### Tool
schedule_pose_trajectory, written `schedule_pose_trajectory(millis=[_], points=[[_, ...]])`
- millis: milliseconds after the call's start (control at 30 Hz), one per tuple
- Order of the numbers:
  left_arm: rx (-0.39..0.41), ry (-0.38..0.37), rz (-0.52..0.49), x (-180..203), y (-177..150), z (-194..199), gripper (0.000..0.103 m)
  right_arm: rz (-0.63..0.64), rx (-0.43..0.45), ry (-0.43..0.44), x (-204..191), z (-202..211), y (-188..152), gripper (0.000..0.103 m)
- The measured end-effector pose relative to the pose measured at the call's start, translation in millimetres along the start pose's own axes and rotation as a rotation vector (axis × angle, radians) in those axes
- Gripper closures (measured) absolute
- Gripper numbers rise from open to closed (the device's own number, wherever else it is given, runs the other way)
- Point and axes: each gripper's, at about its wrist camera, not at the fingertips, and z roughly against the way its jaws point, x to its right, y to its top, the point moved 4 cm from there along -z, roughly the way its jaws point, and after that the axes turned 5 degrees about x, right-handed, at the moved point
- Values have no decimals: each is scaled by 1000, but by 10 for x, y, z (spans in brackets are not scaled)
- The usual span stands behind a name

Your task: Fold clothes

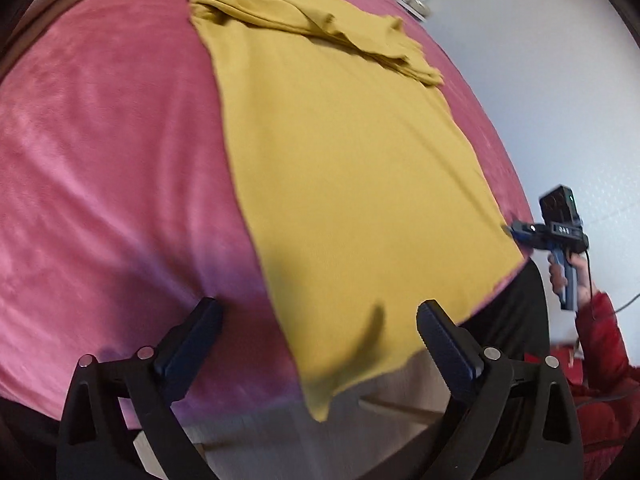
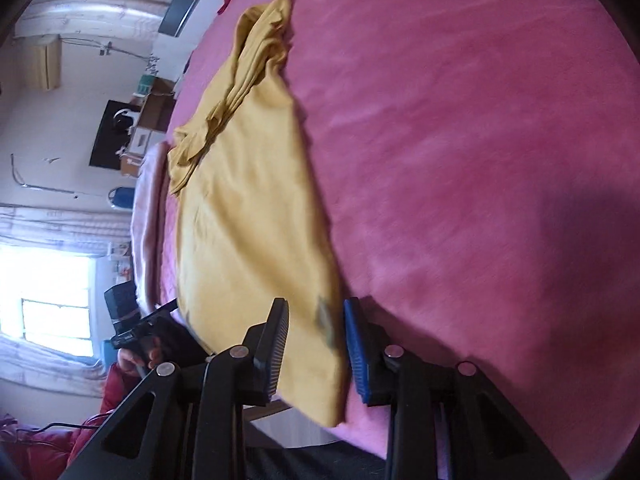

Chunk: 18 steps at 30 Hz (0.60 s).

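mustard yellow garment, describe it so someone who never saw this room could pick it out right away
A pink fleece blanket covers the whole bed. The mustard yellow garment lies spread flat on it, its near hem hanging over the bed's edge and its sleeves bunched across the far end. It is the only yellow thing and the only piece of clothing lying on the blanket.

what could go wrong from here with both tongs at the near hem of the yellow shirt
1. The near corner of the yellow shirt hangs off the edge of the pink blanket, so a tug may drag it off.
2. The sleeves lie bunched at the far end; folding now may trap the lump.
3. The left tongs stand open around the corner, the right tongs narrower; uneven grips may skew the fold.
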Motion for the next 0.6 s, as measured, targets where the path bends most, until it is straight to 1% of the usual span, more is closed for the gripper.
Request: schedule_pose_trajectory(millis=[100, 167, 233, 300, 433, 500, 567, 600], points=[[-29, -33, -15, 83, -68, -31, 5, 57, -27, 46, -114, -88, -65, 73], [-18, -27, -9, 91, -66, -52, 5, 67, -40, 60, -159, -193, -101, 73], [-11, -19, -3, 95, -74, -57, 5, 62, -56, 36, -197, -361, -97, 75], [-21, 10, -41, 157, -80, -97, 5, 67, -61, 8, -232, -467, -73, 76], [-58, 54, -128, 290, -116, -197, 5, 108, -62, -33, -325, -515, -81, 76], [-61, 51, -136, 299, -115, -201, 7, 100, -54, -24, -294, -486, -90, 77], [-49, 71, -127, 246, -93, -174, 22, 83, -43, -14, -272, -476, -92, 78], [-43, 98, -125, 209, -82, -154, 43, 85, -40, -19, -280, -494, -95, 79]])
